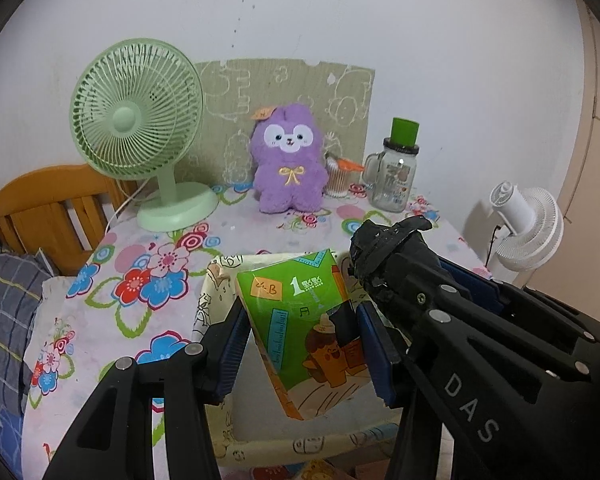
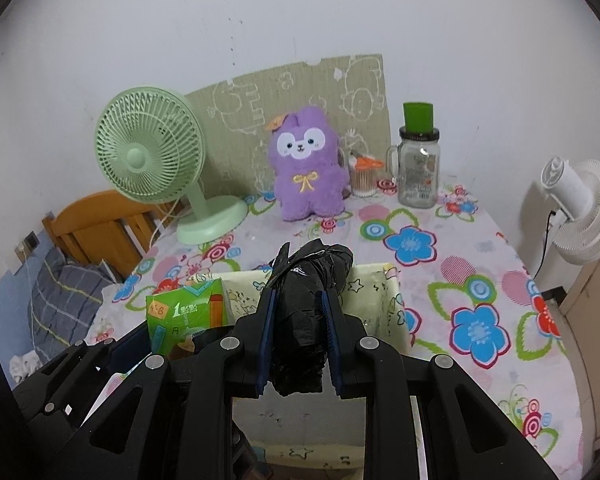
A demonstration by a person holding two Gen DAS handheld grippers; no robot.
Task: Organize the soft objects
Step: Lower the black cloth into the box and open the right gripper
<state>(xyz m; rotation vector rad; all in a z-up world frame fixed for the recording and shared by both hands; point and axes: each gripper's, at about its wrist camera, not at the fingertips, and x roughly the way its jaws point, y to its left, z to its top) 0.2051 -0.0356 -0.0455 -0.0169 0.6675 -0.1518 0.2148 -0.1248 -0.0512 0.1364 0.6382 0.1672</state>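
Currently both claws are hanging over the cream fabric bin that sits at the near edge of the tabletop, each carrying one soft item. The step in hand is looking like the drop-off: two loads poised above the bin's open mouth, neither yet resting inside.

Left claw: jaws part-spread, blue pads pressing on either side of a green tissue pack. The pack is hanging tilted, its lower corner dipping toward the bin's interior.

Right claw: jaws drawn nearly together, pinching a crumpled black plastic bag bundle. The bundle is bulging above and below the pads (very compressible, so it is giving way to the squeeze).

The two claws are working side by side, the right one's arm crossing close beside the tissue pack in the left wrist view.

Next move, as I judge it: lowering both loads further into the bin, then spreading the jaws so the items fall free. The bag may be clinging to the pads; a clean release is calling for a wide opening.

Still on the tabletop's far edge: purple plush toy, leaning against a cardboard sheet, flanked by a green desk fan and a glass jar.
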